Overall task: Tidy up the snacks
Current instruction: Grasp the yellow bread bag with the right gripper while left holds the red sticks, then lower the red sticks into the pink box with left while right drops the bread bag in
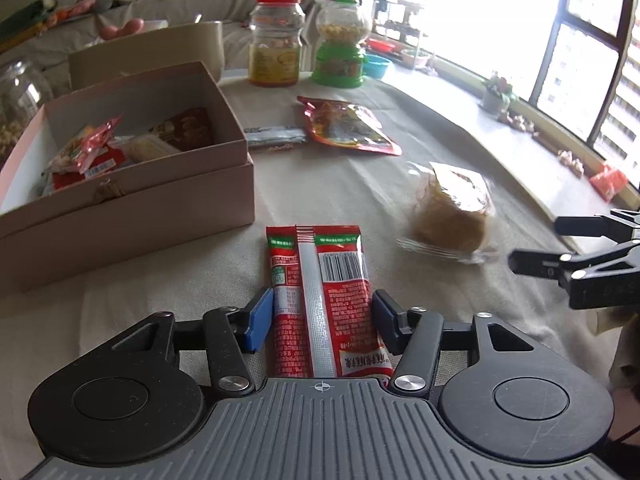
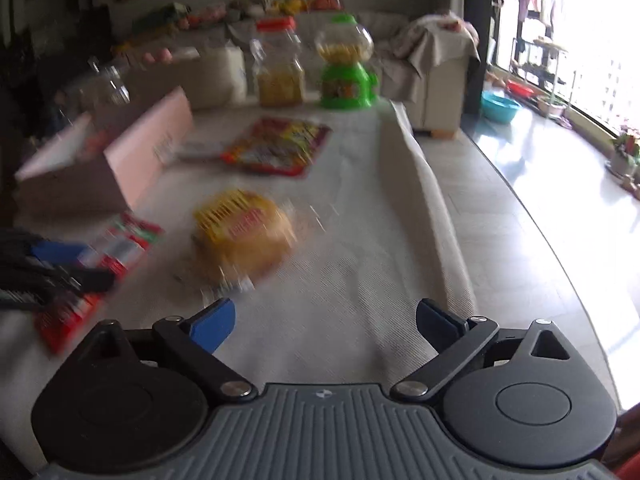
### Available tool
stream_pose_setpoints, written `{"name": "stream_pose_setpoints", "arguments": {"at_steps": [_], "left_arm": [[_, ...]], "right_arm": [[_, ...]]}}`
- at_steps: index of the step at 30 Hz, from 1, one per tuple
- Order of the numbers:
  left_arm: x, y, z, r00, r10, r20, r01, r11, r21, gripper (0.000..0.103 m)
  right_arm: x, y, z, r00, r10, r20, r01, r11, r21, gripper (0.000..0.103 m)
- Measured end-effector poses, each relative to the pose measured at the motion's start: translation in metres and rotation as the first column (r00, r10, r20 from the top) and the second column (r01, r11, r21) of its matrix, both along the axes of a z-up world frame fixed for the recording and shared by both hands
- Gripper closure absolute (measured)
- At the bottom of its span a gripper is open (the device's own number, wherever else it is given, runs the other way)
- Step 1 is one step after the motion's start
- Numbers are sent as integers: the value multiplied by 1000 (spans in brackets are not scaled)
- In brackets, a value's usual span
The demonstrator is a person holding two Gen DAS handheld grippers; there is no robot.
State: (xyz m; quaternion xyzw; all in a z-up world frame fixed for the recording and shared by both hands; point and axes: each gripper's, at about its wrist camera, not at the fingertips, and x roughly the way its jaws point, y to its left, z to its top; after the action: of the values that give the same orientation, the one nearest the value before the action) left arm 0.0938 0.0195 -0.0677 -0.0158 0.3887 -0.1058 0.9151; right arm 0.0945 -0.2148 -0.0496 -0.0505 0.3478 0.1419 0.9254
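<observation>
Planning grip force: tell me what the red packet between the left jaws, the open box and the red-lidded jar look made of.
Red packet: glossy plastic film, with a silvery foil-like seam strip.
Open box: matte pinkish paperboard, going by its straight, thin walls.
Red-lidded jar: clear moulded plastic, probably; contents show through.

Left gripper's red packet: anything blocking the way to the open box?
Nothing visible. The red snack packet sits between the left gripper pads, bare cloth ahead of it. The open pink box stands ahead-left; only its front wall has to be cleared.
</observation>
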Motion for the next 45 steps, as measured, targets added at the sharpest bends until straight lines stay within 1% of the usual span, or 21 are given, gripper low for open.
{"name": "stream_pose_setpoints", "arguments": {"at_steps": [3, 7, 8, 10, 12, 13, 15, 17, 21, 24, 27, 30, 32, 33, 35, 37, 39, 40, 42, 43, 45], "left_arm": [[-3, 4, 2, 1000, 9, -15, -9, 1000, -27, 48], [-10, 6, 3, 1000, 2, -18, -2, 1000, -29, 49], [-12, 7, 3, 1000, 1, -19, -1, 1000, -29, 50], [-16, 8, 3, 1000, 0, -20, -1, 1000, -27, 50], [-21, 9, 3, 1000, 2, -21, -2, 1000, -23, 50], [-22, 9, 3, 1000, 1, -22, -2, 1000, -22, 50], [-24, 11, 3, 1000, 2, -24, -2, 1000, -25, 50], [-28, 12, 4, 1000, 1, -25, -2, 1000, -26, 50], [-40, 15, 5, 1000, -9, -28, 8, 1000, -29, 50], [-55, 21, 7, 999, -18, -29, 17, 999, -41, 50], [-70, 35, 19, 1000, -14, -14, 13, 996, -87, 51], [-79, 58, 47, 998, 22, 57, -16, 993, -115, 51], [-80, 74, 75, 988, 68, 141, -55, 994, -96, 51], [-80, 82, 91, 977, 96, 188, -82, 993, -84, 51], [-76, 98, 120, 947, 147, 285, -130, 988, -78, 51], [-65, 114, 143, 913, 198, 356, -172, 980, -102, 51], [-46, 129, 155, 889, 258, 379, -216, 965, -151, 51], [-34, 135, 158, 882, 280, 380, -231, 958, -172, 51], [-5, 144, 155, 881, 311, 356, -253, 947, -199, 51], [11, 148, 150, 887, 322, 331, -261, 941, -216, 51], [44, 160, 132, 908, 337, 249, -264, 921, -286, 50]], "right_arm": [[9, 13, 12, 1000, 0, -4, 0, 993, 116, 5], [44, 27, 6, 991, -50, -122, 76, 972, 224, 5], [51, 30, 3, 988, -61, -142, 92, 970, 226, 5], [63, 39, -4, 981, -94, -168, 125, 975, 184, 5], [65, 46, -6, 984, -103, -147, 124, 982, 145, 14], [64, 48, -4, 986, -95, -139, 113, 985, 128, 17], [55, 53, 0, 991, -52, -122, 64, 994, 92, 24], [41, 57, 6, 994, 1, -107, 4, 999, 52, 27], [12, 59, 21, 988, 126, -91, -123, 992, 31, 30], [-10, 64, 35, 973, 224, -63, -224, 975, 3, 30], [-28, 73, 55, 949, 313, -27, -313, 950, 14, 30], [-35, 84, 90, 929, 366, 60, -369, 928, 53, 30], [-31, 94, 120, 916, 378, 134, -390, 918, 79, 30], [-28, 99, 134, 911, 375, 174, -393, 916, 85, 30], [-19, 112, 161, 901, 352, 252, -382, 920, 81, 30], [-6, 125, 186, 893, 329, 308, -369, 926, 81, 30], [8, 135, 202, 885, 315, 344, -366, 926, 94, 30], [17, 140, 207, 880, 309, 361, -366, 925, 100, 30], [38, 153, 210, 878, 294, 377, -355, 929, 105, 30], [49, 160, 208, 884, 287, 369, -346, 932, 106, 30], [71, 172, 201, 902, 273, 336, -326, 939, 112, 30]]}}
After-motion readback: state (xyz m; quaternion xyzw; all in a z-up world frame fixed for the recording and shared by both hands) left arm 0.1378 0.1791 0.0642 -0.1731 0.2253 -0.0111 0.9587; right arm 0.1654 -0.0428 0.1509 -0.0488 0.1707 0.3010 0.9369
